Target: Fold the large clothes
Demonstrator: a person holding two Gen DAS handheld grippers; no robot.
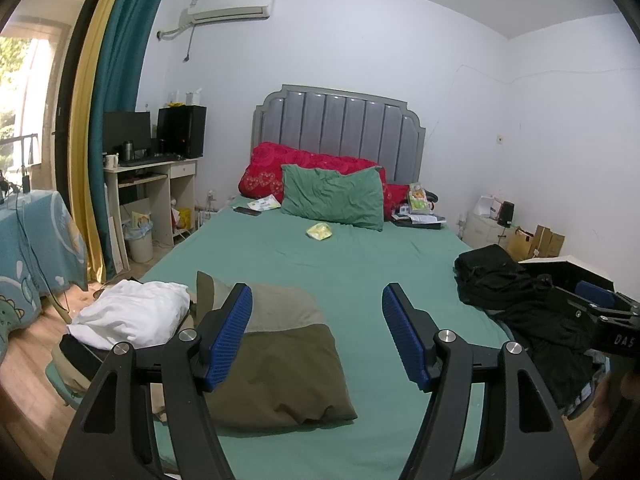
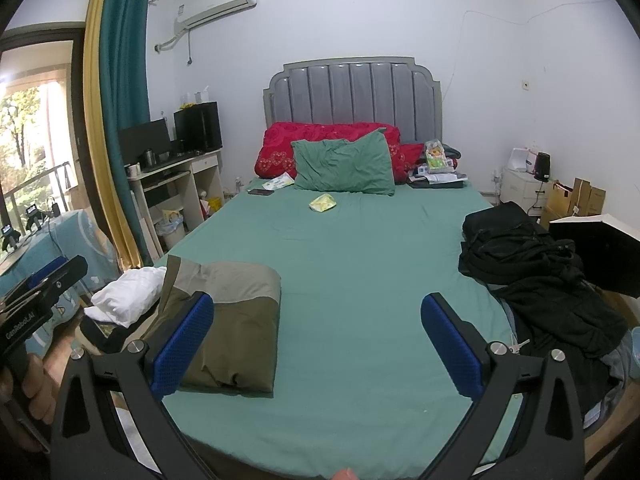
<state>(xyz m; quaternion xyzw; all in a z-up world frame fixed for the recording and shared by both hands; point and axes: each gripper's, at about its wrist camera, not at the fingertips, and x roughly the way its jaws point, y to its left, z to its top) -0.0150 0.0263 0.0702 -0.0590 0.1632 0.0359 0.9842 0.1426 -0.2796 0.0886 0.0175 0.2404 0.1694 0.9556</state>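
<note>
A folded olive and khaki garment (image 1: 276, 360) lies on the green bed (image 1: 360, 264) near its front left; it also shows in the right wrist view (image 2: 228, 320). A folded white garment (image 1: 136, 312) sits on a stack just left of it. A heap of unfolded black clothes (image 1: 520, 304) lies at the bed's right edge, seen too in the right wrist view (image 2: 536, 280). My left gripper (image 1: 316, 336) is open and empty above the olive garment's right side. My right gripper (image 2: 316, 344) is open and empty over bare sheet (image 2: 360, 260).
A green pillow (image 2: 344, 166), red quilt (image 2: 332, 132), yellow packet (image 2: 323, 203) and phone (image 2: 260, 191) lie toward the headboard. A desk with a computer (image 2: 176, 148) stands left, a nightstand (image 2: 520, 184) and boxes right. A blue-covered table (image 1: 32, 248) is at far left.
</note>
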